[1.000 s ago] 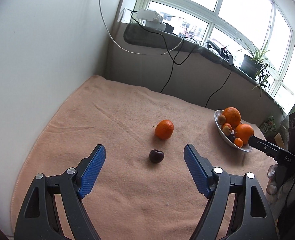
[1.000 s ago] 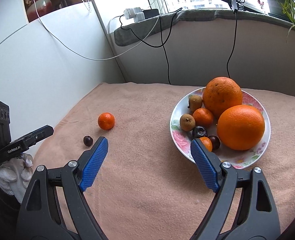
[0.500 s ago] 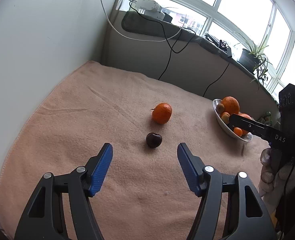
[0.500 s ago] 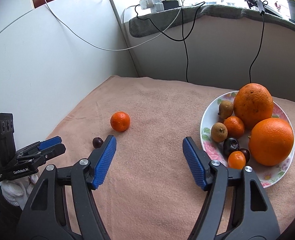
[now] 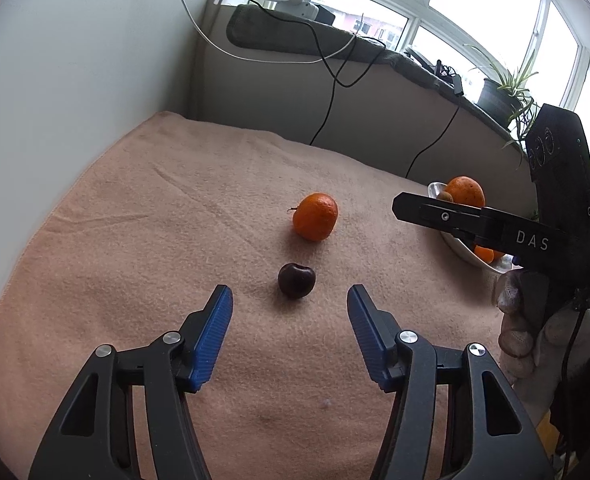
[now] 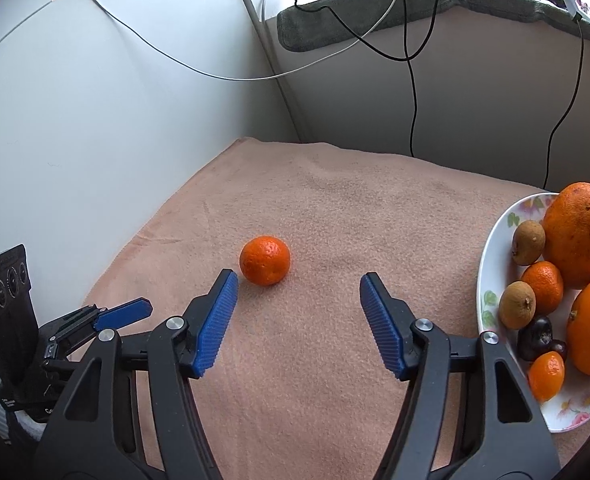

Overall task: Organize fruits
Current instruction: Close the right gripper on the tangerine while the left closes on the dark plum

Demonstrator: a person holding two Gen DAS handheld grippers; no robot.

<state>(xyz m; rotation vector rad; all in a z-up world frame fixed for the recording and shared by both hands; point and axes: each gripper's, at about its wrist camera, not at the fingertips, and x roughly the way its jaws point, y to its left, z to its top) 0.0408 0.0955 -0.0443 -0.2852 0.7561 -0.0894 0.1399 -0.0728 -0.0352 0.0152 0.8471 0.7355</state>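
Risk: my left gripper (image 5: 290,336) and right gripper (image 6: 298,320), both narrowing but empty, could nudge cherry (image 5: 296,280) or mandarin (image 6: 264,259) rolling across the towel (image 5: 143,216) (round fruit).

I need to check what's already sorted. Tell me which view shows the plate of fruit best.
The right wrist view. The plate sits close at the right edge, its floral rim and fruit plain, though the frame cuts it off. In the left wrist view the plate is far off and mostly hidden behind the right tongs.
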